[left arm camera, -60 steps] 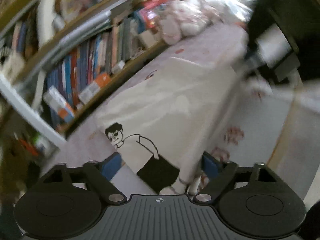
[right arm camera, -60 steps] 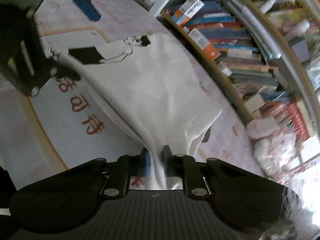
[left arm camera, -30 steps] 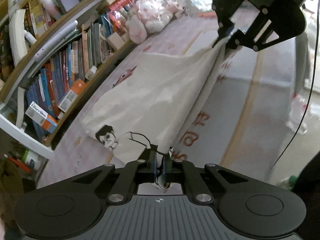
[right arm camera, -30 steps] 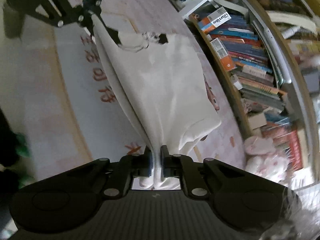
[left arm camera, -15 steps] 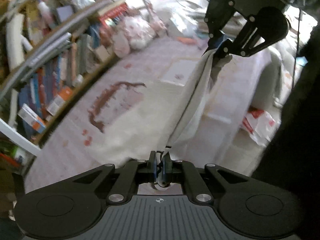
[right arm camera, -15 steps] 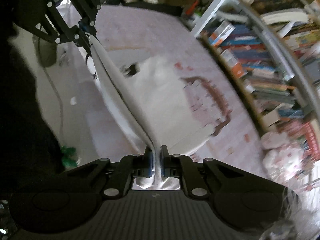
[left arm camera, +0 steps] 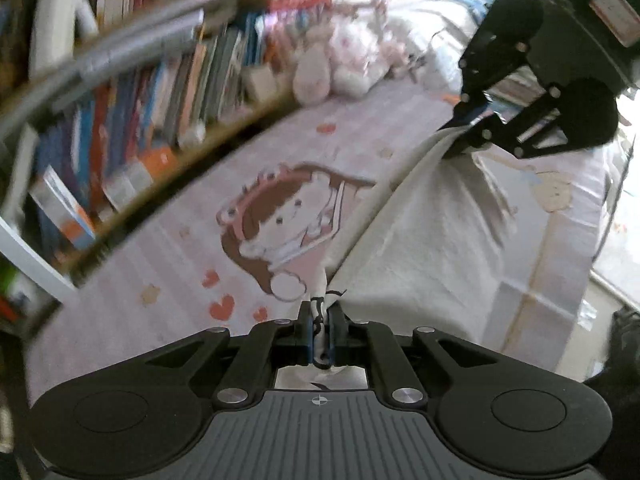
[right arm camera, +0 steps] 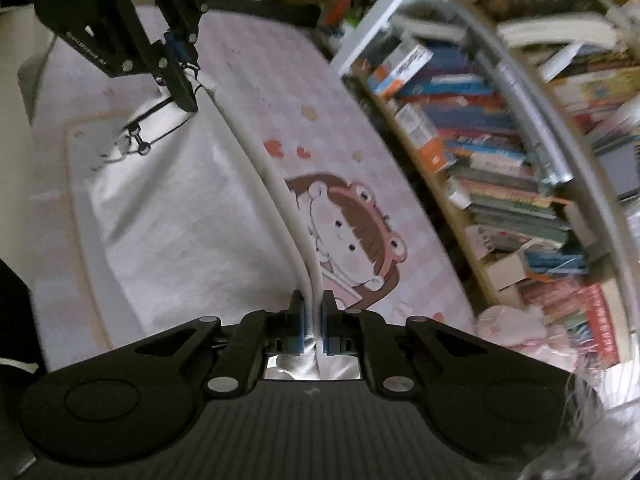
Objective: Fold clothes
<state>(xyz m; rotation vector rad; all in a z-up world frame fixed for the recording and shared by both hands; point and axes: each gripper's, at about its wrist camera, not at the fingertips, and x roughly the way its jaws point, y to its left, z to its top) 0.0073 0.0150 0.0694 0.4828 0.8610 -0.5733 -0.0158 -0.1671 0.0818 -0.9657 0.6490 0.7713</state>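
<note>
Shirt [left arm camera: 420, 240], white with a black line drawing, hangs stretched as a taut edge between the two grippers, above a pink mat [left arm camera: 168, 264] that bears a cartoon girl's face.

In the left wrist view, a blurred bookshelf [left arm camera: 132, 92] fills the upper left, and plush toys [left arm camera: 340, 68] sit at the upper middle. At the bottom centre the left gripper [left arm camera: 320, 334] has a bunched corner of the cloth between its blue pads; the jaws are narrow and just starting to open, yet the pads seem to pinch the fabric for now. From there the edge runs up to the upper right, where the right gripper [left arm camera: 464, 136] clamps the other corner.

In the right wrist view, the left gripper [right arm camera: 182, 74] shows at the upper left, gripping its corner beside the printed drawing. The cloth slopes down to the bottom centre, where the right gripper [right arm camera: 311, 326] is closed tight on the fabric. The bookshelf [right arm camera: 500, 160] curves down the right side.

As for progress, the garment looks doubled lengthwise and lifted, with much of it draped down to the mat. I would judge one fold is under way; laying it down, smoothing it and the further folds are left.
</note>
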